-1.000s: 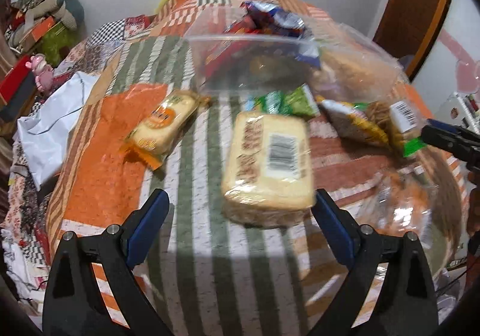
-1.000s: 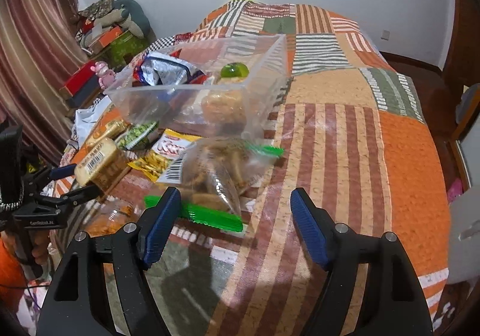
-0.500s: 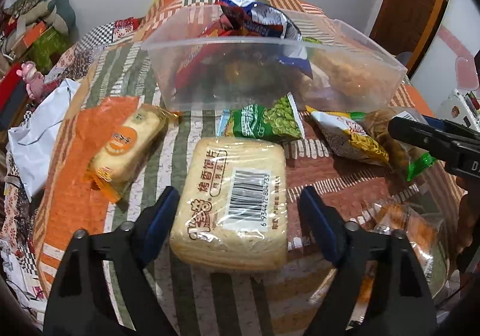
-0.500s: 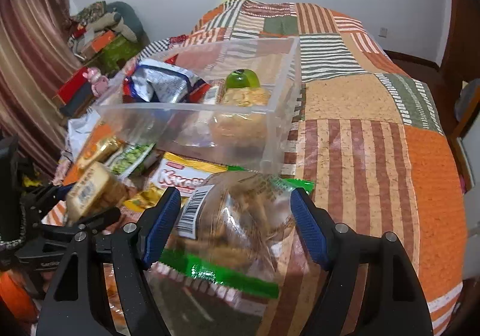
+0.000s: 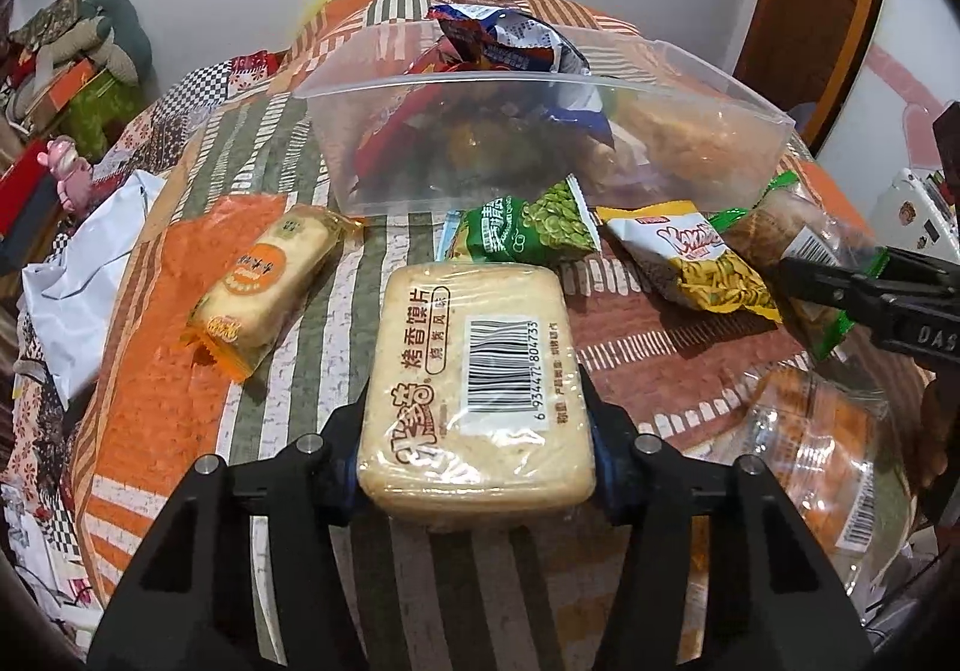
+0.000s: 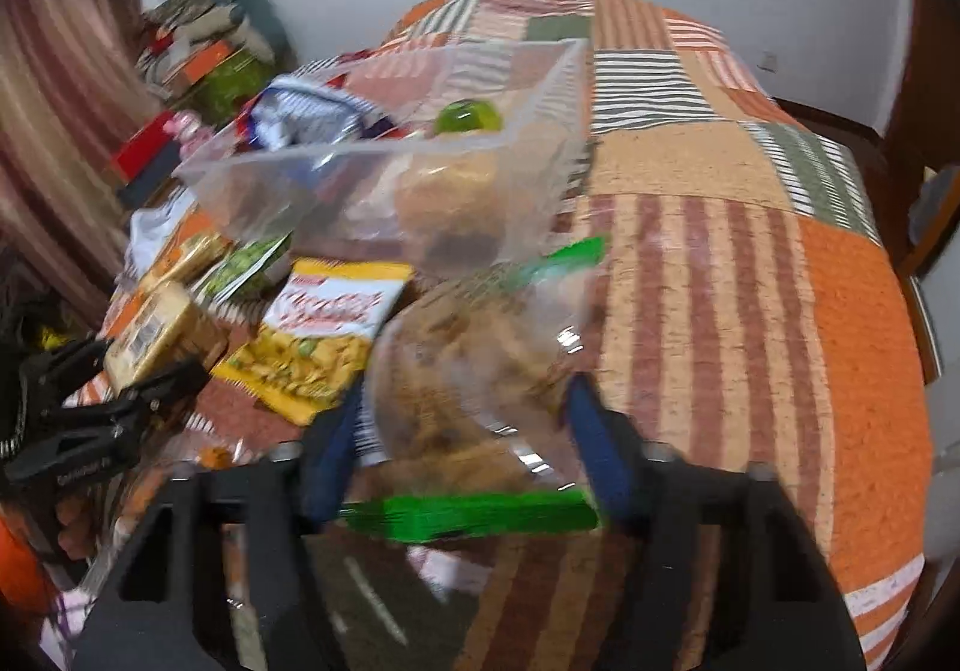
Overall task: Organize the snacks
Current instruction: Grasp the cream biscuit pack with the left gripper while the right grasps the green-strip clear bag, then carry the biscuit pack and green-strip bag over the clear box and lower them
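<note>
The left gripper (image 5: 477, 467) is clamped on the near end of the pale bun pack (image 5: 480, 383), a blue pad pressed to each side. The right gripper (image 6: 465, 431) is closed around the clear, green-edged bag (image 6: 474, 365). Seen from the pack, the right gripper sits to its right.
</note>
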